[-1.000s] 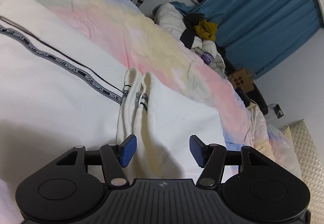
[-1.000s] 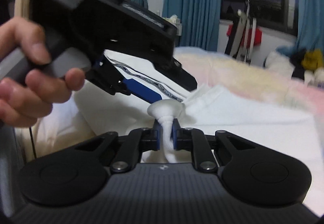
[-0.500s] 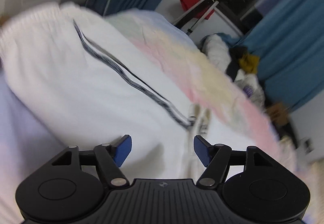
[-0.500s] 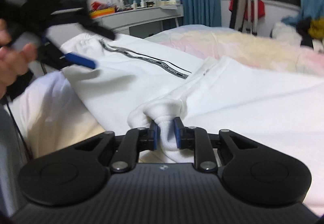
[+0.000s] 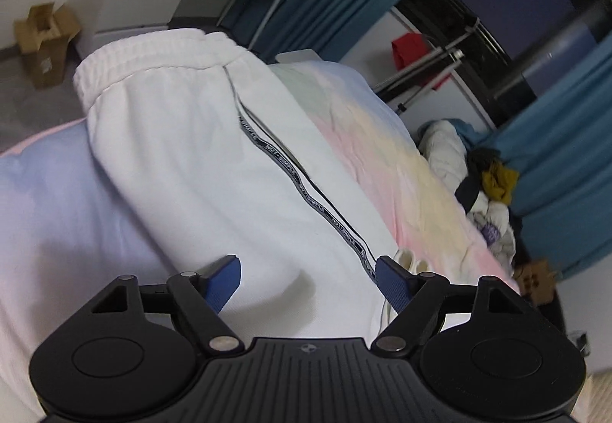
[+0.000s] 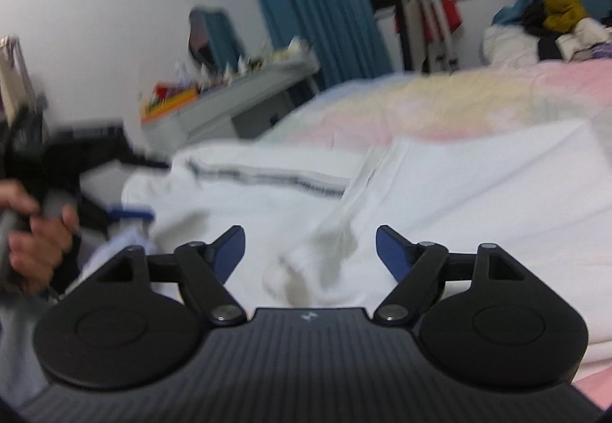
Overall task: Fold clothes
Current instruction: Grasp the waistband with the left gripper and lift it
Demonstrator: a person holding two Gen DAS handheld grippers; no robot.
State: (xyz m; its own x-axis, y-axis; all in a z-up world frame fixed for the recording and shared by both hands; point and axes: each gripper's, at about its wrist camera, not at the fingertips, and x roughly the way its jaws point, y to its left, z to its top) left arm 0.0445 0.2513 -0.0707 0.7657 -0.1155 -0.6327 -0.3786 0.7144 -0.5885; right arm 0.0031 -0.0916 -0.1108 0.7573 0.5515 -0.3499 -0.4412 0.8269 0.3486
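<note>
White sweatpants [image 5: 199,170] with a black lettered side stripe [image 5: 306,189] lie folded on the pastel bedspread [image 5: 386,140]; the elastic waistband [image 5: 153,56] is at the bed's far edge. My left gripper [image 5: 308,279] is open and empty just above the pants. In the right wrist view the pants [image 6: 440,201] lie ahead, and a bunched leg cuff [image 6: 306,270] rests between the open jaws of my right gripper [image 6: 310,249], not held. The left gripper [image 6: 95,201] shows blurred at the left in a hand.
A grey desk [image 6: 237,105] with clutter stands by the wall beyond the bed. A pile of clothes [image 5: 485,186] sits by blue curtains [image 5: 566,170]. A cardboard box [image 5: 46,40] is on the floor. A drying rack with a red item [image 5: 413,52] stands by the window.
My right gripper has opened and let go of the bunched cuff, which now lies on the bed. My left gripper has swung left toward the waistband end, staying open.
</note>
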